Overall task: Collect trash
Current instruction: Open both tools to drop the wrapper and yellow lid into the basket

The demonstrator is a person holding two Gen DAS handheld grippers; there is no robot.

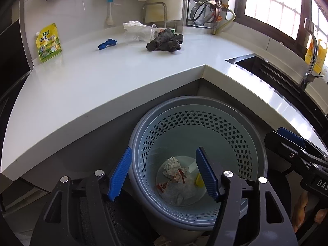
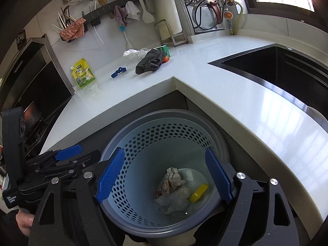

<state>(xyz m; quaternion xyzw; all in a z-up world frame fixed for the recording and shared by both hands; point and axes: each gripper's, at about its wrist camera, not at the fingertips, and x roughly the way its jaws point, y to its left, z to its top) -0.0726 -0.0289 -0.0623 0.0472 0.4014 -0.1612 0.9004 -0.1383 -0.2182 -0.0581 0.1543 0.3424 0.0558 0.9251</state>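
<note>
A grey bin with a pale blue perforated liner [image 1: 242, 123] [image 2: 143, 141] stands on the floor in the counter's inner corner. In it lie crumpled paper [image 1: 171, 163] [image 2: 173, 176], a clear wrapper [image 1: 180, 192] [image 2: 174, 202] and a yellow piece [image 1: 199, 180] [image 2: 198, 192]. My left gripper [image 1: 163, 174] is open and empty above the bin. My right gripper [image 2: 164, 176] is open and empty above it too. On the counter lie a yellow-green pouch [image 1: 48, 43] [image 2: 83, 74], a blue scrap [image 1: 107, 43] [image 2: 118, 72], a white plastic bag [image 1: 136, 30] [image 2: 131, 52] and a green carton [image 2: 164, 50].
A dark grey cloth [image 1: 165, 42] [image 2: 150, 61] lies on the white L-shaped counter [image 1: 102, 78] [image 2: 235, 82]. A black sink [image 1: 266, 69] [image 2: 276, 65] with a tap [image 1: 311, 51] is at the right. A stove [image 2: 30, 94] is at the left. Utensils hang on the back wall.
</note>
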